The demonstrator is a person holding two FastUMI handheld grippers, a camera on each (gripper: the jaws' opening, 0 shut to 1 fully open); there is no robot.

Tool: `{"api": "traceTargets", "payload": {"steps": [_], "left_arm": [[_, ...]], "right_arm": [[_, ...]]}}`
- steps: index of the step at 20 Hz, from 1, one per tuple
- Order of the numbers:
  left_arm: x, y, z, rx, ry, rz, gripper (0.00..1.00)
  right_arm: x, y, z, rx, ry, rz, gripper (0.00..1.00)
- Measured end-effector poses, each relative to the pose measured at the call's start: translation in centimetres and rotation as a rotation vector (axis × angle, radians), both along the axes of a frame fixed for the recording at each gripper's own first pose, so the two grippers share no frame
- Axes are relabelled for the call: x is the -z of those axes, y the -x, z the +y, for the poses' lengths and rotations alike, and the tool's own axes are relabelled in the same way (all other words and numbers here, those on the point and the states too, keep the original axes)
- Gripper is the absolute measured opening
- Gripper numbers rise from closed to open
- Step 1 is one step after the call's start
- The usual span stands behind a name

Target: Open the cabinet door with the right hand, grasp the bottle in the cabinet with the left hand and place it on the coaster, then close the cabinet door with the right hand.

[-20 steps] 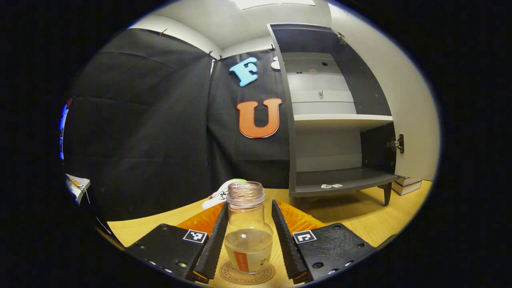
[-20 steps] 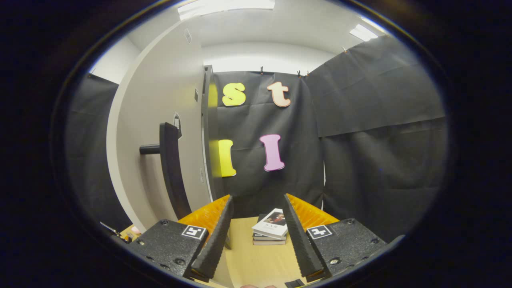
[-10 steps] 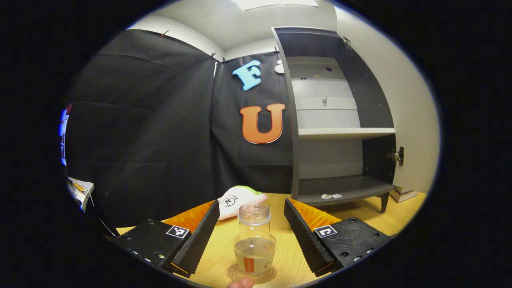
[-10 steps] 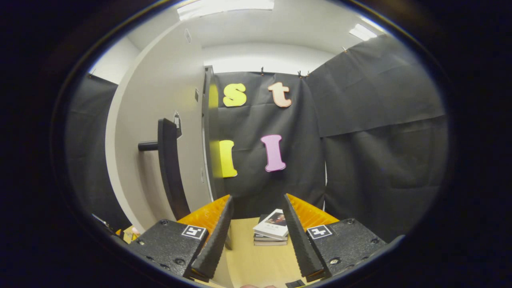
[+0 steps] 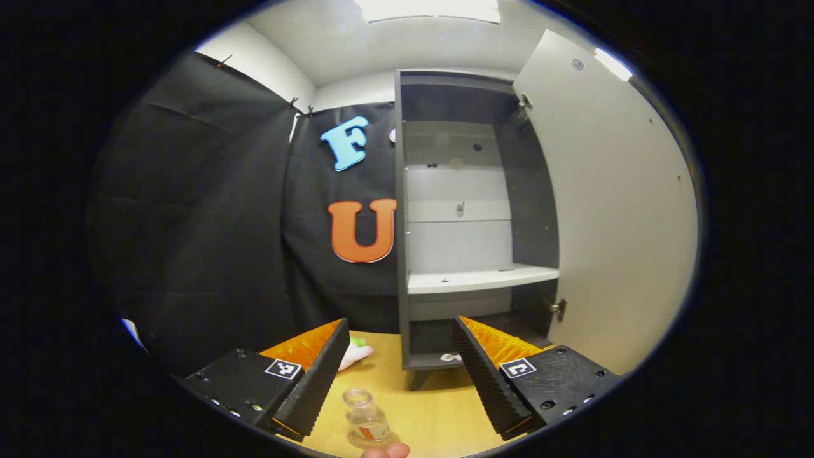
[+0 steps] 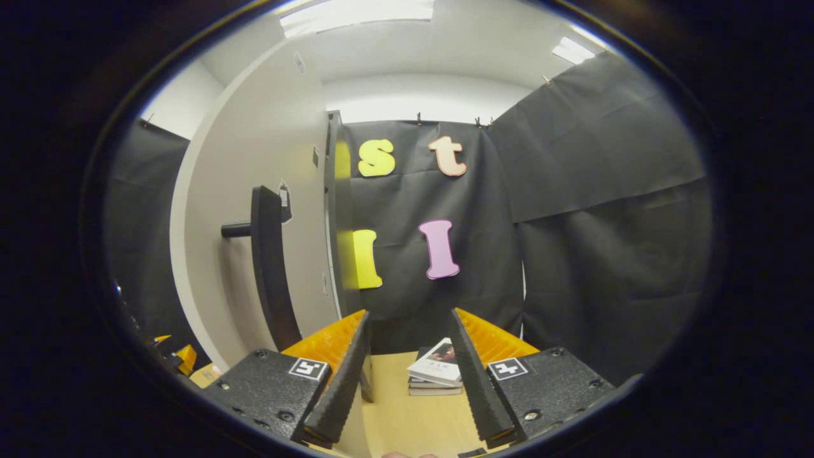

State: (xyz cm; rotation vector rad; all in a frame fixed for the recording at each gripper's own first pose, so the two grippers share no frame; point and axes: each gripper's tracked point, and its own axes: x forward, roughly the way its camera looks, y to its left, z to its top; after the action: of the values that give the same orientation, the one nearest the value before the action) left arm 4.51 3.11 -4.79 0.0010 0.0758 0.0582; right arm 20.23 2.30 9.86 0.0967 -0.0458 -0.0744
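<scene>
The bottle [image 5: 367, 421] is set on the coaster [image 5: 381, 440]; both the left gripper [image 5: 397, 375] and right gripper [image 6: 407, 369] are seen wide open, empty. Next, the door [image 6: 254, 210] is to be closed by its handle [image 6: 270, 261] at ten o'clock.

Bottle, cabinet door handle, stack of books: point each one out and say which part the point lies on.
bottle [image 5: 367, 422]: left gripper view, on its clear body.
cabinet door handle [image 6: 269, 261]: right gripper view, on the upright bar.
stack of books [image 6: 439, 369]: right gripper view, on the top book's cover.

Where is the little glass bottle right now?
In the left gripper view, the bottle stands upright on the coaster on the wooden table, low between the open left gripper's fingers, in front of the open cabinet.
</scene>
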Motion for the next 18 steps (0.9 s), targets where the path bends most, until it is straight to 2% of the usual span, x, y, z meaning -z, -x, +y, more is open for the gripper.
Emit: {"api": "traceTargets", "payload": {"steps": [2, 7, 8, 9, 15, 17, 18], "left_arm": [[-2.4, 0.1, -1.2, 0.033, 0.034, 0.001, 0.96], [-5.9, 0.8, -2.2, 0.053, 0.028, -0.025, 0.97], [-5.9, 0.9, -2.4, 0.054, 0.027, -0.027, 1.0], [-5.8, 1.0, -2.5, 0.055, 0.025, -0.025, 0.97], [-5.5, 1.7, -2.1, 0.047, -0.004, -0.034, 0.97], [-5.6, 1.8, -2.0, 0.045, -0.009, -0.046, 0.97], [-5.6, 1.9, -2.1, 0.05, -0.008, -0.048, 1.0]], "right_arm": [[0.3, -0.2, 0.2, -0.02, -0.035, 0.009, 0.77], [0.7, -0.4, 0.4, -0.055, -0.103, -0.006, 0.77], [0.7, -0.4, 0.5, -0.057, -0.11, -0.005, 0.77], [0.7, -0.4, 0.6, -0.059, -0.107, -0.008, 0.77], [-0.2, 0.0, 2.3, -0.064, 0.039, -0.019, 0.76], [0.1, 0.3, 4.0, -0.099, 0.032, -0.014, 0.76], [0.2, 0.3, 5.1, -0.131, 0.013, -0.011, 0.76]]}}
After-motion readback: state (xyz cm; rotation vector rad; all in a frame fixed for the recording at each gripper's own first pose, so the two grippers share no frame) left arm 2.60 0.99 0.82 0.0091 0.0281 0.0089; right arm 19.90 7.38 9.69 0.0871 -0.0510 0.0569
